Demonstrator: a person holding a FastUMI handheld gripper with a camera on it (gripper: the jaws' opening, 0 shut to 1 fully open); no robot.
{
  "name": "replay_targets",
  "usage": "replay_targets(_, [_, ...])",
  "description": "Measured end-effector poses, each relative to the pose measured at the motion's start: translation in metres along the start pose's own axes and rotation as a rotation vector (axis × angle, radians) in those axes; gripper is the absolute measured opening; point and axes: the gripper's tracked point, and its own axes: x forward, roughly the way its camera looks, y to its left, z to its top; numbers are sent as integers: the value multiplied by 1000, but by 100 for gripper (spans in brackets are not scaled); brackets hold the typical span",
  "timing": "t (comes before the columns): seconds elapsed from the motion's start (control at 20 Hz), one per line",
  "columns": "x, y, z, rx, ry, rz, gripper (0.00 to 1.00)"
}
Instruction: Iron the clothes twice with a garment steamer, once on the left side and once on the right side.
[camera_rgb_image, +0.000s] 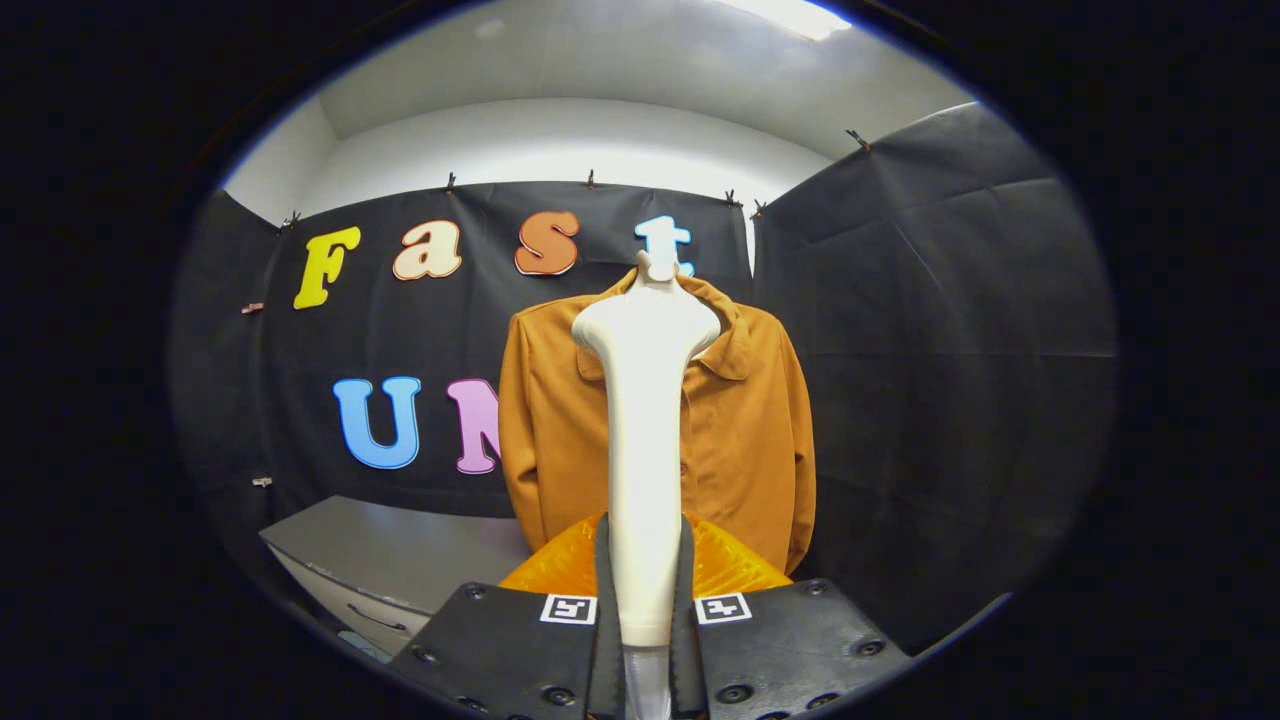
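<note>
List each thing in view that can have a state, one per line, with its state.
Garment steamer: upright, handle clamped between the two fingers, head raised in front of the shirt's collar.
Gripper: shut on the steamer's handle.
Orange shirt: hanging in front of the booth wall, facing the gripper, front closed as far as visible, collar folded down.
Grey cabinet: beside the shirt, drawer shut.

- The cream-white plastic garment steamer stands upright, its slim handle clamped between the gripper's jaws and its wider head at the top.
- The orange-brown collared, long-sleeved shirt hangs upright beyond the steamer, front facing, partly hidden by it.
</note>
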Motion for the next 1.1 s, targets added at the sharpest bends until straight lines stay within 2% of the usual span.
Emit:
replay_targets(0.2, [19, -22, 22, 0, -57, -24, 21])
replay_targets(0.4, [49, -55, 24, 6, -78, -47, 21])
replay_targets(0.8, [113, -108, -34, 17, 12, -55, 21])
replay_targets(1.1, [129, -122, -86, 18, 79, -17, 21])
